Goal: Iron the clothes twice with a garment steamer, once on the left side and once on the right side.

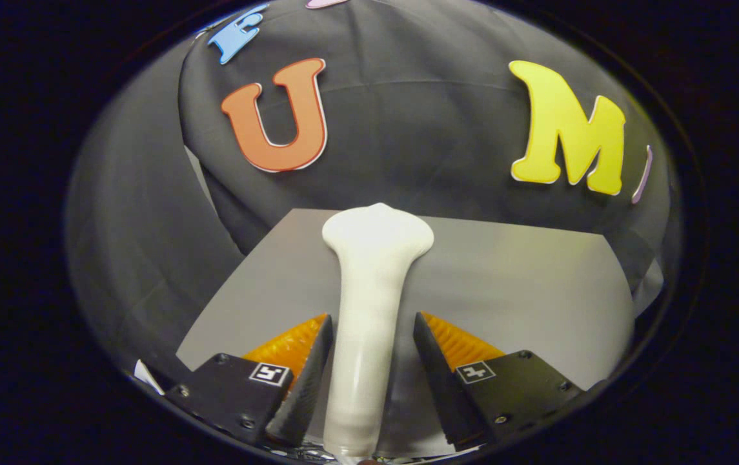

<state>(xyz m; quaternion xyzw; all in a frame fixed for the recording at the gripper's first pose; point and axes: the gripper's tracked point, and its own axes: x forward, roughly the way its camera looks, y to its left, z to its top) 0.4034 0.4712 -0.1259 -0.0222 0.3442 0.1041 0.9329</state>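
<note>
A white garment steamer (369, 284) lies lengthwise on a grey table top (524, 290), its flared head pointing away from me towards the dark cloth at the back. Its long handle runs back between my fingers and passes under the camera. My gripper (372, 318) is open and straddles the handle. The left fingertip (317, 349) sits almost against the handle, while a narrow strip of table shows between the handle and the right fingertip (430, 349).
The table's far edge (472, 223) meets the hanging dark cloth of the booth wall. More dark cloth (137, 245) hangs along the table's left side. A small white scrap (148, 376) shows at the near left corner.
</note>
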